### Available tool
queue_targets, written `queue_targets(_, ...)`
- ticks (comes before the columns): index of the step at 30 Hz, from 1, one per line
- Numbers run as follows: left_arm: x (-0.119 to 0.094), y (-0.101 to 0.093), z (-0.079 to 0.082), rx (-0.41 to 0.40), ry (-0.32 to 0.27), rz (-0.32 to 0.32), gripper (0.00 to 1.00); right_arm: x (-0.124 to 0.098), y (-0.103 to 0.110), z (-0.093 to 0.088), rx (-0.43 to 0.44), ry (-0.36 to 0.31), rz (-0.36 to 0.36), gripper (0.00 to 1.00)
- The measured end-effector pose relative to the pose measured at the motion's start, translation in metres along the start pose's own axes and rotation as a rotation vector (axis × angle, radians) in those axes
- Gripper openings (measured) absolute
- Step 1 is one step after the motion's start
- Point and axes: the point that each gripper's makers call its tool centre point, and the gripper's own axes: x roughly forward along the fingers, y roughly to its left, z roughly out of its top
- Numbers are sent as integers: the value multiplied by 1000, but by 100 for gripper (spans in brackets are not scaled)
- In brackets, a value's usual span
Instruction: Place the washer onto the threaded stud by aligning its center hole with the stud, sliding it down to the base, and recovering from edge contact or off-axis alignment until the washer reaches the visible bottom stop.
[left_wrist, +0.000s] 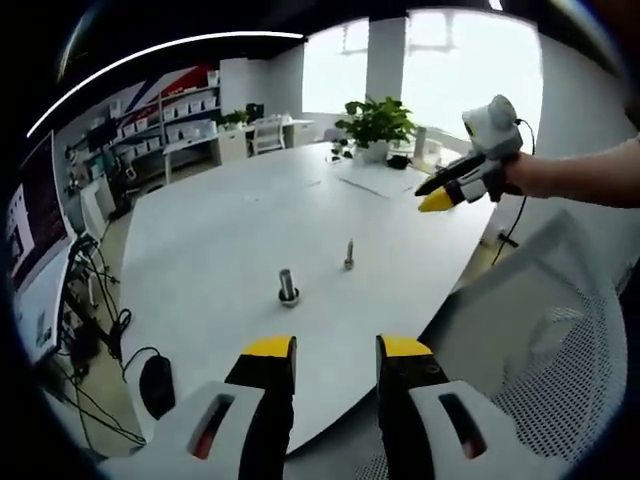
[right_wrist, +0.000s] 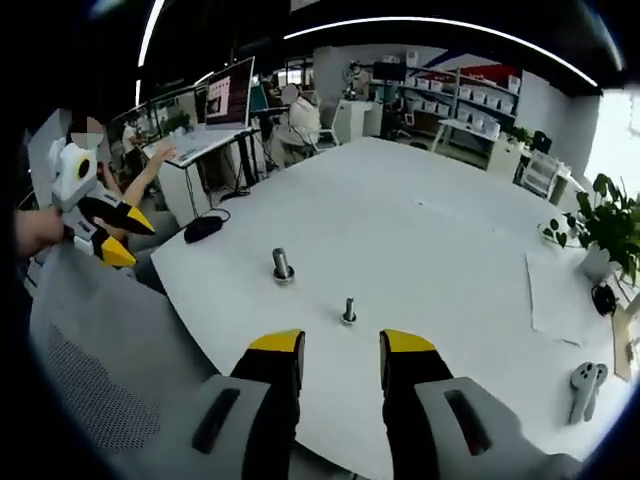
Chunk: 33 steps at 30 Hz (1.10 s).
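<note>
Two small metal parts stand on the white table (left_wrist: 230, 230). One is a thin upright threaded stud (left_wrist: 349, 255) (right_wrist: 348, 312). The other is a thicker short post on a round flat base (left_wrist: 288, 288) (right_wrist: 283, 266). I cannot make out a separate washer. My left gripper (left_wrist: 337, 350) hovers at the table's near edge, open and holding nothing, well short of both parts. In the right gripper view it appears at the left (right_wrist: 110, 238), jaws apart. My right gripper (right_wrist: 341, 345) is open and holding nothing, just short of the thin stud. A hand holds it high at the right (left_wrist: 450, 190).
A white mesh chair (left_wrist: 560, 340) (right_wrist: 90, 370) stands close to the table edge. A potted plant (left_wrist: 375, 125) (right_wrist: 610, 230), paper sheets (right_wrist: 560, 290) and a white controller (right_wrist: 585, 388) lie at the far side. A black mouse (left_wrist: 156, 385), cables and a monitor (left_wrist: 30, 250) are beside the table.
</note>
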Motion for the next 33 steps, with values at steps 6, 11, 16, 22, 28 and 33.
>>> queue_targets(6, -2, 8, 0, 27, -2, 50, 30, -26, 2, -3, 50, -62, -11, 33)
queue_targets(11, -7, 9, 12, 76, -52, 83, 28, -37, 5, -12, 91, -83, -20, 35)
queue_targets(16, -5, 12, 8, 87, -29, 100, 29, -50, 11, -13, 128, -131, -23, 36)
queue_targets(22, -9, 16, 13, 93, -49, 135, 29, -53, 17, -13, 129, -166, -34, 37)
queue_targets(28, -10, 18, 17, 93, -72, 144, 29, -48, 28, -14, 99, -173, -39, 37)
queue_targets(33, -6, 12, 16, 122, -59, 123, 29, -50, 23, -6, 73, -208, -73, 37)
